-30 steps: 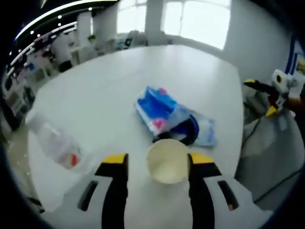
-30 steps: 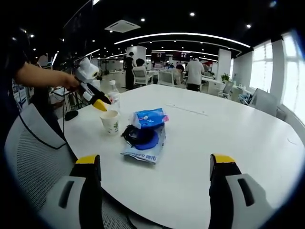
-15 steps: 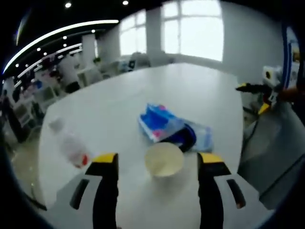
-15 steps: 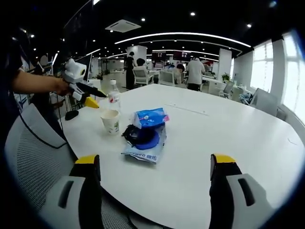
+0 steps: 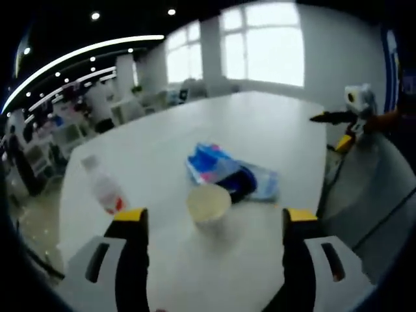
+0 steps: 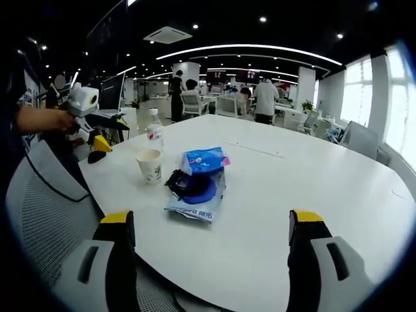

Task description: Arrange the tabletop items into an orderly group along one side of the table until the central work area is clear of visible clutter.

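A paper cup (image 5: 208,203) stands near the white table's edge (image 5: 162,273), just ahead of my open left gripper (image 5: 216,216), whose jaws are well apart and short of it. Behind the cup lie a blue tissue pack (image 5: 211,164), a dark round item (image 5: 244,182) and a flat plastic packet (image 5: 265,185). A clear bottle (image 5: 104,190) stands to the left. In the right gripper view the cup (image 6: 151,166), bottle (image 6: 155,133), tissue pack (image 6: 203,159) and packet (image 6: 198,203) sit left of centre. My right gripper (image 6: 211,221) is open, off the table's near edge, holding nothing.
A grey mesh chair (image 6: 39,214) stands by the table's left side. A person's hand (image 6: 49,120) holds the left gripper (image 6: 110,132) beyond it. The right gripper (image 5: 328,130) appears past the table's edge. Several people (image 6: 265,97) and desks are far behind.
My left gripper has drawn back from the cup, which earlier sat between its open jaws. The cup and other items stay put. The right gripper has not moved.
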`<state>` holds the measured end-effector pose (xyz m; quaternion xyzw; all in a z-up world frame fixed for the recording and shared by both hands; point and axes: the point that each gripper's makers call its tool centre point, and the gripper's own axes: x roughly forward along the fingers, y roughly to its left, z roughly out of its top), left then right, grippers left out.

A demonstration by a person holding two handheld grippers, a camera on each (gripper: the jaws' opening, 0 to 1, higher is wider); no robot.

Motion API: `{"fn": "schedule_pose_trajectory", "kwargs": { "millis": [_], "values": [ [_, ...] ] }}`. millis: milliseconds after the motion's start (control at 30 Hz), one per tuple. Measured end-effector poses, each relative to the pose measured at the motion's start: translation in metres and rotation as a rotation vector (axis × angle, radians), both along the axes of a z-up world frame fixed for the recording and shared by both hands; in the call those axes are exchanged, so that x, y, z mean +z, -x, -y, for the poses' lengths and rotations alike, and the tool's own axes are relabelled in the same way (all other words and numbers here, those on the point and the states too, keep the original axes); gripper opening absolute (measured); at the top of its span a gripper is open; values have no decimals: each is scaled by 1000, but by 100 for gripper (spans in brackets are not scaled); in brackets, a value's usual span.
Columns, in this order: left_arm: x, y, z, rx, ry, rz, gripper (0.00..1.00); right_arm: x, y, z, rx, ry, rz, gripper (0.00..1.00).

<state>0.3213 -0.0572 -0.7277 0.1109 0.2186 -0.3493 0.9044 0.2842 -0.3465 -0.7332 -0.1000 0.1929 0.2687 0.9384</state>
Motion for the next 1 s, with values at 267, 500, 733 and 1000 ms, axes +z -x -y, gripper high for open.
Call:
{"fn": "schedule_pose_trajectory", "kwargs": {
  "millis": [267,500,733,1000],
  "values": [
    [16,21,-2,42,-22,59,88,0,0,1,-2,1,0,99],
    [16,40,-4,81,-5,60,93,0,0,0,-1,0,-1,99],
    [17,51,-3,137,26,67,99,-1,0,0,4,-1,-4,99],
    [5,59,5,153,-17,51,100,-2,0,0,4,-2,-5,99]
  ]
}}
